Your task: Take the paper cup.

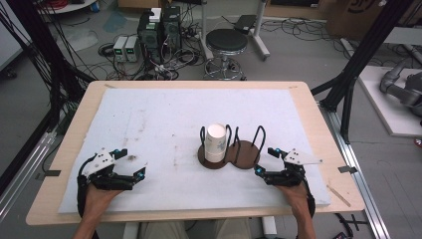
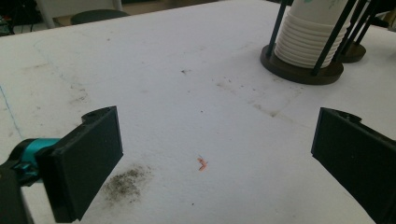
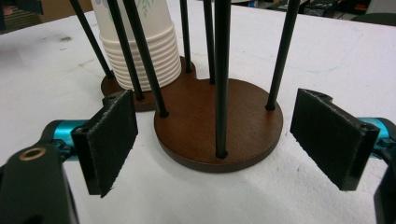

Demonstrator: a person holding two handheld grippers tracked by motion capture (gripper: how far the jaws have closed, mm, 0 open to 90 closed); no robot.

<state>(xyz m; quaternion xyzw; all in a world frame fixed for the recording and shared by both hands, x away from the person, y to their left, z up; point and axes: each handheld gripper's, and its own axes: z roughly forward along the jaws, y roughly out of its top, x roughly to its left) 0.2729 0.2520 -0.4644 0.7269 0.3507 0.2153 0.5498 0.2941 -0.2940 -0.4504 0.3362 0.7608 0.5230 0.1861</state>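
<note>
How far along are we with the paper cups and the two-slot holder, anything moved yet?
Nothing looks moved yet. The stack of paper cups sits whole in the left slot of the cup holder; the right slot is empty. In hand: nothing. The left gripper and right gripper rest open on the white mat. Any cup transfer is still ahead.

1 cup stack (image 1: pixel 216 142), 1 double-base holder (image 1: pixel 246 158), 2 grippers, 1 stool (image 1: pixel 226 42)

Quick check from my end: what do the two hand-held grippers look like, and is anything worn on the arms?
Both the left hand-held gripper and right hand-held gripper are black, with flat rectangular black jaws, teal fittings at the jaw bases and a pale grey three-cornered plate on top. Black cables trail back along the wrists. Forearms show no sleeves.
</note>
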